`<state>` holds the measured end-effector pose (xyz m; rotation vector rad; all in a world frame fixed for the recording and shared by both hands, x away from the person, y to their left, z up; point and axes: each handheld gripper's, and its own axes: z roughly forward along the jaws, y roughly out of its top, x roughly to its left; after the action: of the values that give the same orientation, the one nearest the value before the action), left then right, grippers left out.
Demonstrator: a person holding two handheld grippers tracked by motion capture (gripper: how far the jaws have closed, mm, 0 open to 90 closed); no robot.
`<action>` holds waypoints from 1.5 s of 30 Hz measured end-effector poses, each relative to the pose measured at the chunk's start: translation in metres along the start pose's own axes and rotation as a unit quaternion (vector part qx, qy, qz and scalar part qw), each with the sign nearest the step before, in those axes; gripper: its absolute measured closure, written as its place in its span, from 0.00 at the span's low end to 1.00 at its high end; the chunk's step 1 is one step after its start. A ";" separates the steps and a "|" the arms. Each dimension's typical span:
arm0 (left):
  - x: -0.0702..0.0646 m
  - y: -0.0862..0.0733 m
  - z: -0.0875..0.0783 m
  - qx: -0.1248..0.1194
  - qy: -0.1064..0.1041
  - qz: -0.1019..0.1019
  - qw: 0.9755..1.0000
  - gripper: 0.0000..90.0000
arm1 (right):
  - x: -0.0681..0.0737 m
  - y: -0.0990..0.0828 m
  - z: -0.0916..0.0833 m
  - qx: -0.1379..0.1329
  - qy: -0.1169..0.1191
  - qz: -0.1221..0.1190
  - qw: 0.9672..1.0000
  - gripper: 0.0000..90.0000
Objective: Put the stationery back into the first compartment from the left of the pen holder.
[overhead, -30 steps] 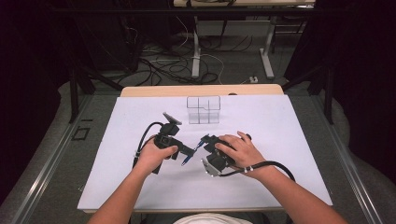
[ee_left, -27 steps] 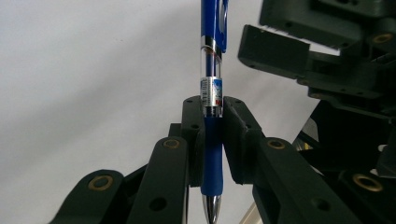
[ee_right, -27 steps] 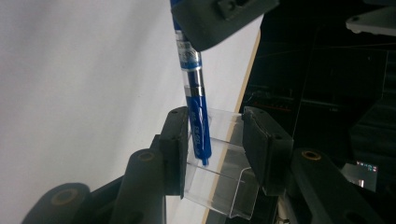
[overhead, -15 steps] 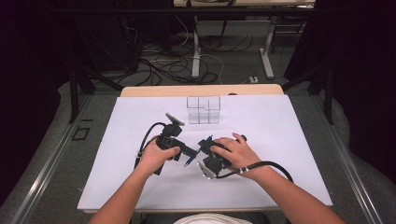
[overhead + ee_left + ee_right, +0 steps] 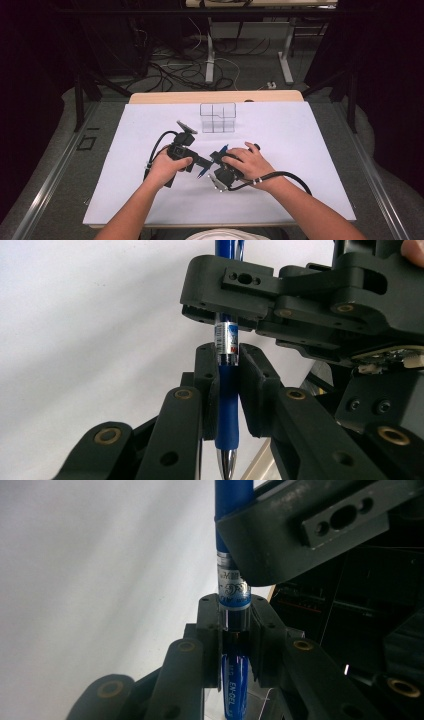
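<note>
The slim blue plastic gel pen [image 5: 228,405] sits clamped in both claws in front of the clear plastic divided box [image 5: 218,118], left claw [image 5: 227,390] gripping its rubber grip end, right claw [image 5: 235,630], just closing, pinching the barrel.

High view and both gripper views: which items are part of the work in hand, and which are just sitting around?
In the job:
- blue pen, held between both grippers
- left gripper, clamped on the pen's rubber grip
- right gripper, jaws just closing onto the labelled barrel

Lying about:
- clear compartment box, standing apart near the table's far edge
- white table cover
- cables on the floor beyond
</note>
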<state>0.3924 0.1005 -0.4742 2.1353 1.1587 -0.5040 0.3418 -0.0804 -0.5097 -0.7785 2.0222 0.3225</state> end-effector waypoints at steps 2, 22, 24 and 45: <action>0.001 0.000 0.000 -0.003 0.001 -0.004 1.000 0.88 | 0.000 0.000 0.001 0.001 0.000 -0.003 1.000 0.88; 0.017 -0.004 -0.025 -0.105 0.057 -0.005 0.993 0.63 | -0.010 0.001 0.010 -0.008 -0.004 0.005 1.000 0.88; 0.020 -0.006 -0.029 -0.119 0.079 0.006 0.990 0.59 | -0.010 0.000 0.011 -0.009 -0.001 0.019 1.000 0.88; 0.053 -0.027 -0.057 -0.211 0.212 0.042 0.953 0.27 | -0.031 -0.015 0.020 -0.037 -0.012 0.114 0.993 0.88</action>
<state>0.4002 0.1828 -0.4748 1.9454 1.2585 0.2437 0.3760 -0.0693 -0.4936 -0.5857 2.0904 0.5369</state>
